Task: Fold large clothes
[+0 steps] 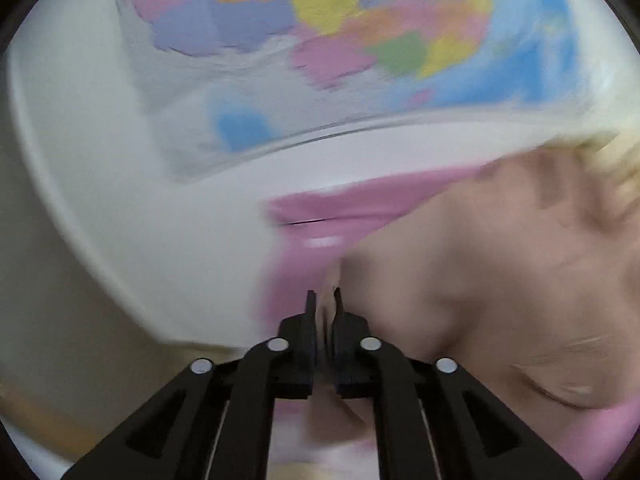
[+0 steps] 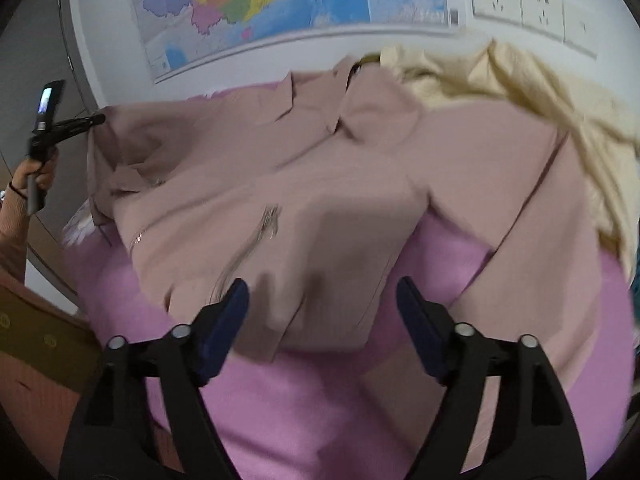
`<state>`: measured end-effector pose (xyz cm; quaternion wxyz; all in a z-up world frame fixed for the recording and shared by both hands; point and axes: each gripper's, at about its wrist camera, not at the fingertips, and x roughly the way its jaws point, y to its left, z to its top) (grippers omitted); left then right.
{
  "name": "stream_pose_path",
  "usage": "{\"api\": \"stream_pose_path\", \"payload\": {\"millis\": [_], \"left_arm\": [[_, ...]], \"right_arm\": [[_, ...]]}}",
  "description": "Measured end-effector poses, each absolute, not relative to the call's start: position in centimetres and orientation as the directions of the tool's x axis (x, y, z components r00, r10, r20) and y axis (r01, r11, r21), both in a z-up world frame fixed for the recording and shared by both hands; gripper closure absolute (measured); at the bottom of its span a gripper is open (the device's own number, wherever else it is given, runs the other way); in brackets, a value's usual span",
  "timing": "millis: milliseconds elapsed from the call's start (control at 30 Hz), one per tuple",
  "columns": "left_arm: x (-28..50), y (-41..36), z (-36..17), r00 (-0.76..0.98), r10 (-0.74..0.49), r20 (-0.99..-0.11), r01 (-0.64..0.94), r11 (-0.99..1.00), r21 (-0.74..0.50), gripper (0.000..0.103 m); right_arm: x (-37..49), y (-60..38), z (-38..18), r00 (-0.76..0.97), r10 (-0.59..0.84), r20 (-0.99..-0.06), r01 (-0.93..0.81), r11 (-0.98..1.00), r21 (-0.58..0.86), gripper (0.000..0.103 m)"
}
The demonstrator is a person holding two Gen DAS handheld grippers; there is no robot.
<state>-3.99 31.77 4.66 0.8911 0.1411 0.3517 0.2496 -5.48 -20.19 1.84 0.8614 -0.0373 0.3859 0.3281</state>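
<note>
A dusty-pink zip jacket lies spread, collar toward the wall, on a pink cover. My left gripper is shut on a fold of the jacket, with cloth pinched between its black fingers. The right wrist view shows that same left gripper at the far left, lifting the jacket's left edge off the cover. My right gripper stands open above the jacket's near hem. Its blue pads are wide apart and touch no cloth.
A cream garment is heaped behind and to the right of the jacket. On the white wall hang a coloured map and wall sockets. A grey door stands at the left. A person's hand holds the left tool.
</note>
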Motion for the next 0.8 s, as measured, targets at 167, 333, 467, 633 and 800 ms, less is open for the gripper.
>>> {"api": "stream_pose_path", "payload": {"millis": [167,333,467,633,800], "left_arm": [[-5.6,30.6,2.5,0.678,0.255,-0.689,-0.143,0.966,0.216,0.080],[-10.9,28.0,1.8,0.771,-0.188,-0.608,0.177,0.981,-0.078,0.049],[-12.2,26.9,-1.4,0.721,-0.223,-0.656,0.210,0.973,-0.100,0.035],[-11.5,25.6,-5.5,0.653,-0.255,-0.713,0.213,0.965,-0.150,0.027],[-9.4,23.6,-5.0,0.669,-0.334,-0.665,0.260,0.942,-0.212,0.084]], "right_arm": [[-7.1,-20.0,0.2,0.452,0.556,-0.698,-0.609,0.764,0.214,0.011],[-7.3,-16.9,-1.5,0.476,0.489,-0.731,-0.639,0.764,0.094,0.011],[-6.4,-15.9,-1.2,0.501,0.523,-0.689,-0.636,0.763,0.116,0.028],[-5.5,-16.5,1.0,0.437,0.653,-0.619,-0.662,0.699,0.270,0.078],[-5.3,-18.0,4.9,0.382,0.766,-0.516,-0.636,0.623,0.455,0.091]]}}
